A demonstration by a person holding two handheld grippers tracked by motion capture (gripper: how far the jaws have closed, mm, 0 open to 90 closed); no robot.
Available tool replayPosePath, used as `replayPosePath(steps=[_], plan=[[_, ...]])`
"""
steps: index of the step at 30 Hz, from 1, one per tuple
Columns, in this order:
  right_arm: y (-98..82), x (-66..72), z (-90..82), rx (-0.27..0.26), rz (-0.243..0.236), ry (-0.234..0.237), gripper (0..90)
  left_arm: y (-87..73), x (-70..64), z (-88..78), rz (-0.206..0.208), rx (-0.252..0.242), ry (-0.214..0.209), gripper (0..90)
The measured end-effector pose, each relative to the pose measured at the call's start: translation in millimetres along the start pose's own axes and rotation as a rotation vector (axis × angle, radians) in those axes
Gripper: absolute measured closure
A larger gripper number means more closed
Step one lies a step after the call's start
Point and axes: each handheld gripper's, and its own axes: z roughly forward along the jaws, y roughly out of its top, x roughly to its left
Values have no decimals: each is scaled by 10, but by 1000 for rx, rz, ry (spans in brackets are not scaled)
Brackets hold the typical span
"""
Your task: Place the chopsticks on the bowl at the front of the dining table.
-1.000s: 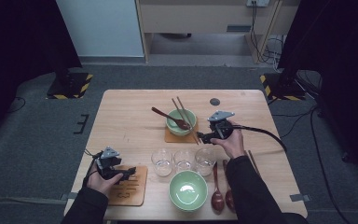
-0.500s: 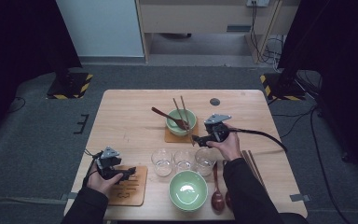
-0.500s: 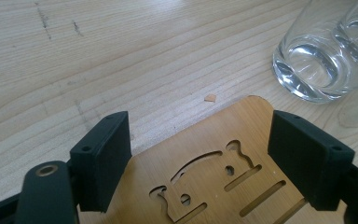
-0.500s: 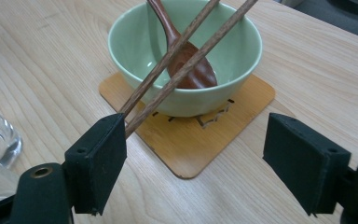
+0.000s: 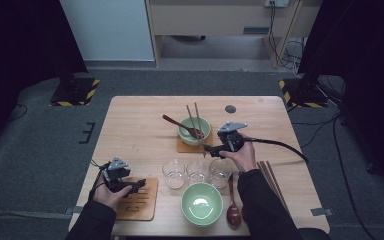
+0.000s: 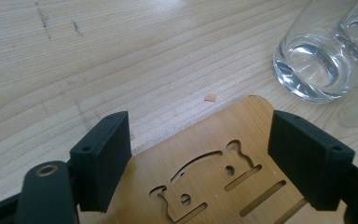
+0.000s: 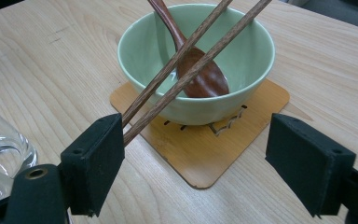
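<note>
A green bowl stands on a wooden coaster behind the middle of the table. A dark wooden spoon lies in it and a pair of chopsticks rests across its rim. My right gripper is open just in front of the bowl, and the chopsticks' near ends lie against its left jaw. My left gripper is open low over a second wooden coaster with cut-outs, at the front left.
Three clear glasses stand in a row at the front centre, one also in the left gripper view. In front of them are another green bowl and a spoon. More chopsticks lie at the right.
My right gripper has edged a little to the left, toward the chopsticks' near ends. The left gripper has stayed in place.
</note>
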Motion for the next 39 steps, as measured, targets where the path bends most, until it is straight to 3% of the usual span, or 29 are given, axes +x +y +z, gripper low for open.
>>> replayPosePath(steps=[23, 39], plan=[[14, 7, 80, -10, 51, 28, 185, 1, 4, -2, 0, -1, 1, 210], [6, 14, 119, -16, 60, 30, 186, 1, 6, -4, 1, -1, 2, 209]])
